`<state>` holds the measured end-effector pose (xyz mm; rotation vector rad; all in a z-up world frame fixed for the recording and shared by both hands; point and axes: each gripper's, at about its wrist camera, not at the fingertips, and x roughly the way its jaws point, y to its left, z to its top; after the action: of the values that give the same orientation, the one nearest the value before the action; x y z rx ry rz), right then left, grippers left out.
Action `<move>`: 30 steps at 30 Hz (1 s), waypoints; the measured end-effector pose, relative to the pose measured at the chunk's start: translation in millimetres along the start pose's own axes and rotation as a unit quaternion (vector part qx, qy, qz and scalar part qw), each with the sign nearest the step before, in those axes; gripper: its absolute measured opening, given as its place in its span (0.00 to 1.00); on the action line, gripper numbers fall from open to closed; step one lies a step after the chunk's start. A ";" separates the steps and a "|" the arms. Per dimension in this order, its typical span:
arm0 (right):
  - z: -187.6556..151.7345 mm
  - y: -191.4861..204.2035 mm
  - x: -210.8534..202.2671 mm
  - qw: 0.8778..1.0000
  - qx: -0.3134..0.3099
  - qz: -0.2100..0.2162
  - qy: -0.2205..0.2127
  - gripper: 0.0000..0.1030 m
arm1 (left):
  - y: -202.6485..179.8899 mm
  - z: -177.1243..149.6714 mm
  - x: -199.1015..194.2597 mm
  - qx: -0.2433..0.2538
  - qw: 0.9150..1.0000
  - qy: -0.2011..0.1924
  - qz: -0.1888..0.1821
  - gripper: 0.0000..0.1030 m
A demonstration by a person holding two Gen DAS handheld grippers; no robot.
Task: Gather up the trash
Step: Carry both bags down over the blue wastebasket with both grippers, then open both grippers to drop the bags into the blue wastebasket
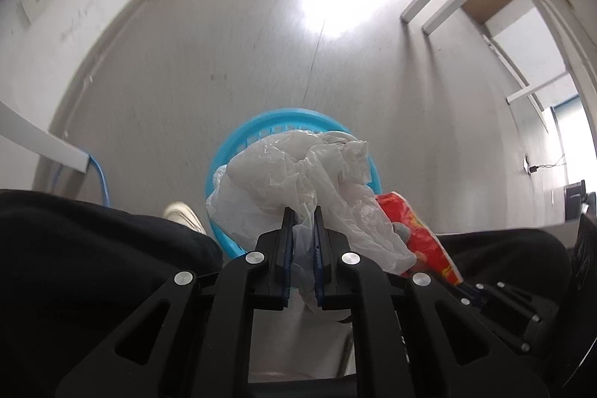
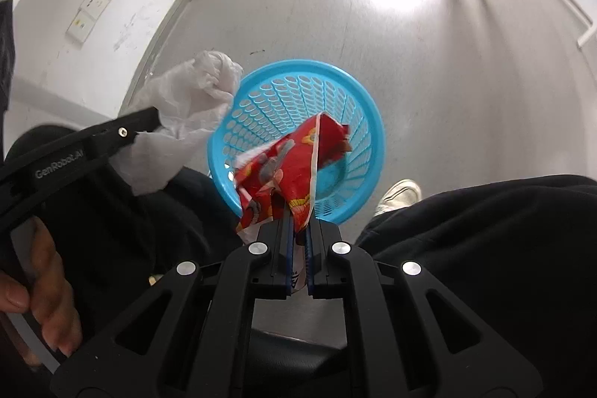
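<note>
Your right gripper [image 2: 297,230] is clamped nearly shut on a red snack wrapper [image 2: 294,166], whose long axis slants up and away over the blue basket [image 2: 358,92]. Your left gripper [image 1: 301,222] pinches a crumpled white plastic bag [image 1: 294,166] above the basket's rim [image 1: 238,137]. The mesh basket stands on the grey floor [image 2: 447,62], with nothing visibly lying in it.

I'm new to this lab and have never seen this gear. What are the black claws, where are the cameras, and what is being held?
No robot: a person holds two clamp tools, each with a camera looking along its fingers. The left hand-held gripper is shut on a crumpled white plastic bag. The right hand-held gripper is shut on a red snack wrapper. Both hang above a blue plastic basket standing on the grey floor. The basket looks empty in the right view.
</note>
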<state>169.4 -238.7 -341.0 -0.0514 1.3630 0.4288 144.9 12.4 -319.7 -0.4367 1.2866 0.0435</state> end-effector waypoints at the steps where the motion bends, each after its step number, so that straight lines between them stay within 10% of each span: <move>1: 3.8 -0.6 7.1 1.000 0.008 0.002 0.007 0.04 | 2.3 2.5 6.4 -0.007 1.000 0.008 0.000 0.08; 15: 35.9 -12.4 96.3 0.994 0.081 0.011 0.073 0.07 | 5.1 32.2 81.0 -0.048 0.995 0.089 0.016 0.08; 19: 42.5 -32.1 111.6 0.988 0.123 0.042 0.080 0.20 | 16.6 41.3 91.3 -0.076 0.993 0.095 0.005 0.40; 22: 43.9 -39.6 116.6 0.986 0.141 0.042 0.081 0.42 | 22.3 48.1 92.5 -0.087 0.993 0.084 0.001 0.44; 30: 43.4 -31.6 110.5 0.990 0.115 0.018 0.078 0.43 | 19.6 42.4 79.0 -0.077 0.994 0.073 0.012 0.45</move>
<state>235.9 -226.1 -443.6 0.1324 1.5615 0.3005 201.5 28.3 -390.2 -0.5637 1.4383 0.1337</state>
